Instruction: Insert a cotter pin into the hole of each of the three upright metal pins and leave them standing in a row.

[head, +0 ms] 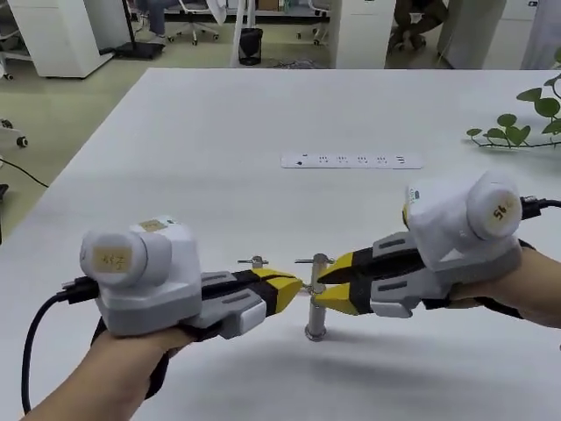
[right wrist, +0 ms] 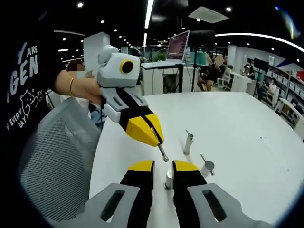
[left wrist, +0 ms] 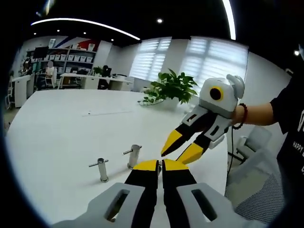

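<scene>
Cotter pin (right wrist: pixel 163 153): pinched at one end between the pressed-together jaws of the left gripper (right wrist: pixel 159 141). Its free end points down toward the right gripper (right wrist: pixel 164 166). The pin is held in the air above the bench (head: pixel 219 140), just beside the top of the first metal pin (right wrist: pixel 168 179).

First metal pin: upright on the bench, standing in the gap between the spread jaws of the right gripper. Whether the jaws touch it cannot be told.

Second metal pin (right wrist: pixel 188 142) and third metal pin (right wrist: pixel 207 167): upright just beyond, each with a thin piece crosswise through its top.

Writing: a yellowish sticker (head: pixel 115 260) on the left gripper and a mark on the round end of the right one are both too blurred to read. The person's dark shirt (right wrist: pixel 21 95) shows "ARE", "GEN" and "EVERY DAY".

Bench: white and matt, carrying a white power strip (head: pixel 351 160) and a trailing green plant (head: pixel 526 123) at its right edge.

Room: an open office with ceiling spotlights, blinds (left wrist: pixel 209 59) over the windows, shelving and swivel chairs.
</scene>
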{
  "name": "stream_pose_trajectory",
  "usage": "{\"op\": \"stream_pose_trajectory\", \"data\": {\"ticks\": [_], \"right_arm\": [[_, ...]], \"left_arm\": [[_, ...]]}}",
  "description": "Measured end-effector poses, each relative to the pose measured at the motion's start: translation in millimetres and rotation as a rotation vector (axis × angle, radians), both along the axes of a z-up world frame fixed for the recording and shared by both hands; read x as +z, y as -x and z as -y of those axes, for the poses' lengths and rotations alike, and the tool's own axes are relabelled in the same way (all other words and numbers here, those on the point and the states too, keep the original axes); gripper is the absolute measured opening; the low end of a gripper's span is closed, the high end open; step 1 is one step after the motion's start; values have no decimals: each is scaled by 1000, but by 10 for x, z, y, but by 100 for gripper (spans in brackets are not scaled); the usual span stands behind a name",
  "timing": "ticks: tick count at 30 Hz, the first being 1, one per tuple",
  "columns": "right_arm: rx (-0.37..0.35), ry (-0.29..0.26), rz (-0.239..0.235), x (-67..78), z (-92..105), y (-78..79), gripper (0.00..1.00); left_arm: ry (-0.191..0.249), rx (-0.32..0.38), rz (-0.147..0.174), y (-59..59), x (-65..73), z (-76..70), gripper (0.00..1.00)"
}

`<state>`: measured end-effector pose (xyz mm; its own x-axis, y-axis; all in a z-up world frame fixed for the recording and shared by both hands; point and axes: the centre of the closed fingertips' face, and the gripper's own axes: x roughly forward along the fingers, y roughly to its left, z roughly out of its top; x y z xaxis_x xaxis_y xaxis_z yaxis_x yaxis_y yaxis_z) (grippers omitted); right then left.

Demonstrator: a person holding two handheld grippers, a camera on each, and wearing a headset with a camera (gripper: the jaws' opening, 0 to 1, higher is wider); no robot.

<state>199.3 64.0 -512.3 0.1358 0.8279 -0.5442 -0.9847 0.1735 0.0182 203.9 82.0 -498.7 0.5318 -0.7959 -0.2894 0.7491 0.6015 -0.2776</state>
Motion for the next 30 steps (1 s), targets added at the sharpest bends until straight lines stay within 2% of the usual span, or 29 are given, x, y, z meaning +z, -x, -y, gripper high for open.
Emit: {"op": "stream_pose_trajectory", "data": {"ticks": [4, 12, 16, 23, 30], "right_arm": [[-14, -37, -95, -3, -6, 66, 10], [2, -71, -203, -51, -17, 198, 12], [14, -80, -232, -71, -17, 252, 13], [23, -71, -250, -125, -7, 289, 14], [42, -90, -278, -129, -15, 329, 13]], "left_arm": [[-26, -24, 13, 37, -33, -19, 0], [-52, -97, 38, 116, -83, -11, 0], [-46, -125, 49, 157, -63, 9, 0], [-47, -163, 54, 212, -74, 31, 0], [-15, -204, 64, 300, -14, 79, 0]]}}
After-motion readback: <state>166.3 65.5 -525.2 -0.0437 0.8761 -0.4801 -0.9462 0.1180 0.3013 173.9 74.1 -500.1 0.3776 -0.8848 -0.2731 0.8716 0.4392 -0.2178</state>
